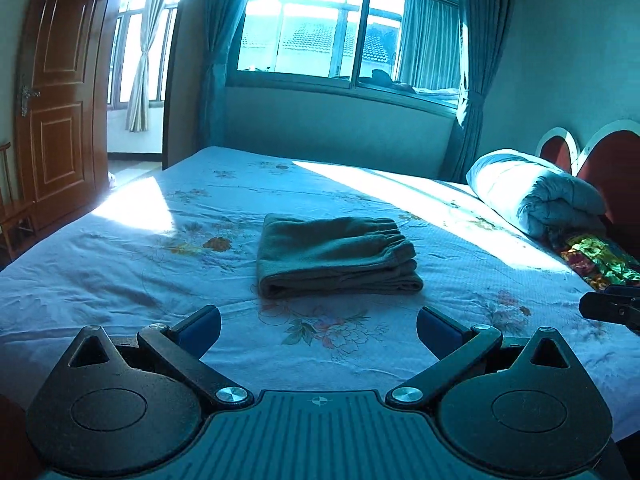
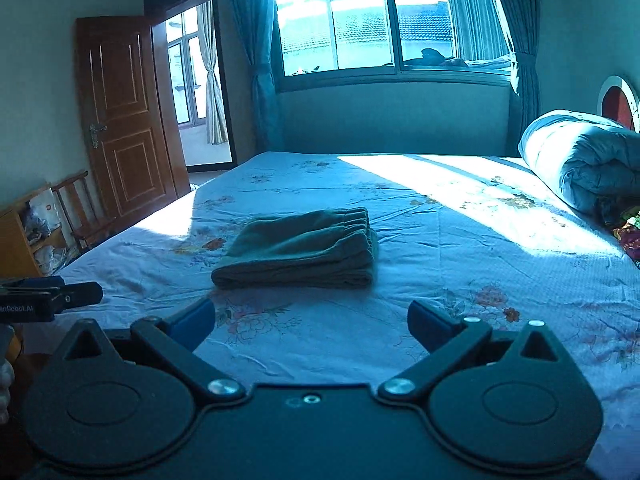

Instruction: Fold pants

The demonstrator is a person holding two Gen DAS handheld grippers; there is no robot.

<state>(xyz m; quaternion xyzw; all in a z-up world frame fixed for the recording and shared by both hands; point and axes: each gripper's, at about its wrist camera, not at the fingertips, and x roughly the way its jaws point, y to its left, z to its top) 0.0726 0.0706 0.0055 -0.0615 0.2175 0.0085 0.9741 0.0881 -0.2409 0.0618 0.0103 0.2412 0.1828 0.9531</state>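
Dark grey-green pants [image 1: 336, 258] lie folded into a compact stack on the flowered bed sheet [image 1: 120, 264], elastic waistband on top toward the right. My left gripper [image 1: 319, 330] hovers open just short of the stack, nothing between its blue-padded fingers. In the right wrist view the same pants [image 2: 300, 250] sit ahead and left of my right gripper [image 2: 312, 322], which is open and empty too. Each gripper shows at the edge of the other's view: the right one [image 1: 612, 306], the left one [image 2: 52, 294].
A rolled pale quilt [image 1: 536, 192] and a colourful cloth [image 1: 600, 260] lie at the headboard end on the right. Beyond the bed's left side stand an open wooden door [image 2: 120, 120], a chair [image 2: 86, 216] and a shelf [image 2: 24, 236]. A curtained window [image 1: 344, 32] fills the far wall.
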